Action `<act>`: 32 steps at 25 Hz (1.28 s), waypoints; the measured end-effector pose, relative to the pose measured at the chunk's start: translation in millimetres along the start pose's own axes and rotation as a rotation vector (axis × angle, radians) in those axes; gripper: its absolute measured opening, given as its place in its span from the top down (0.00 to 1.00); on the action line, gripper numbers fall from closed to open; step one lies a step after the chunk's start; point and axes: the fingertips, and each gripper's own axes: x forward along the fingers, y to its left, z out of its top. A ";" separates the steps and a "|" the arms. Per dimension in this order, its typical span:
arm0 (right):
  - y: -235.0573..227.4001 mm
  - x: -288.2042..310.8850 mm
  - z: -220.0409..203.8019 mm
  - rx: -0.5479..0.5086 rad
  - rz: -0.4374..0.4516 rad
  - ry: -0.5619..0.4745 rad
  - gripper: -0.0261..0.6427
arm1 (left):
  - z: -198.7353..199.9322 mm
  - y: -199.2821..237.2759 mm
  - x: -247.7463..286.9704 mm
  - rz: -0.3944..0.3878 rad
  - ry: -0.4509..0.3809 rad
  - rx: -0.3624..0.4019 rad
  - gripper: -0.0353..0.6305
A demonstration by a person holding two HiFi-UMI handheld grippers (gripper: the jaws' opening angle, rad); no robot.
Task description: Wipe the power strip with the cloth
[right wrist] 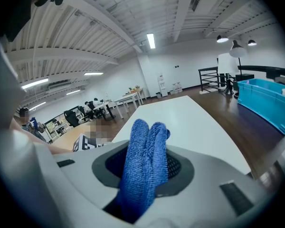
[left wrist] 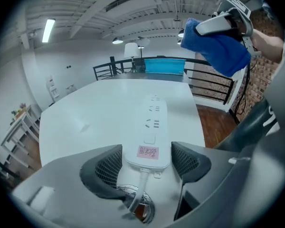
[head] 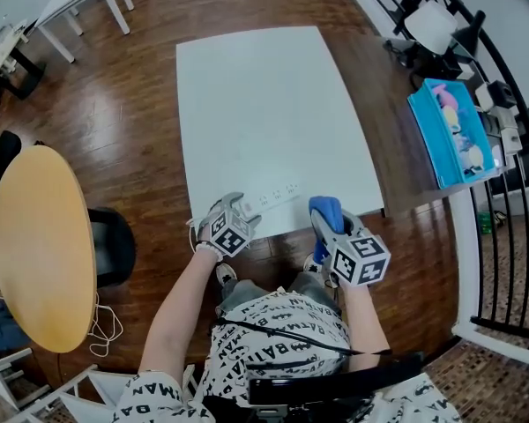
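my released left tongs [head: 238,207] straddle the power strip [left wrist: 152,125]; right tongs [head: 329,226] clench the cloth [right wrist: 142,165]. next i steady it, then wipe.

"BATMAN" print on person's shirt [head: 278,317]

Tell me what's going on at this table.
A person works a tool in each hand at a white table. The right tool is shut on a folded blue cloth, held up off the table. The left tool has its jaws open on either side of the cord end of the white power strip, not yet gripping it. No wiping has begun.
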 end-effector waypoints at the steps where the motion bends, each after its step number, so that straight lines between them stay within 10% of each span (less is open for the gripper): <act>1: -0.3 0.2 -0.4 0.003 -0.001 0.002 0.77 | -0.1 0.5 0.4 -0.006 0.000 -0.006 0.45; 8: -8.1 2.3 -7.0 0.015 0.000 0.014 0.77 | 1.7 -2.6 0.2 -0.031 -0.013 -0.018 0.51; 32: 41.5 32.2 47.9 -0.240 0.229 0.036 0.77 | 98.4 -29.0 -158.0 0.276 -0.293 0.208 0.51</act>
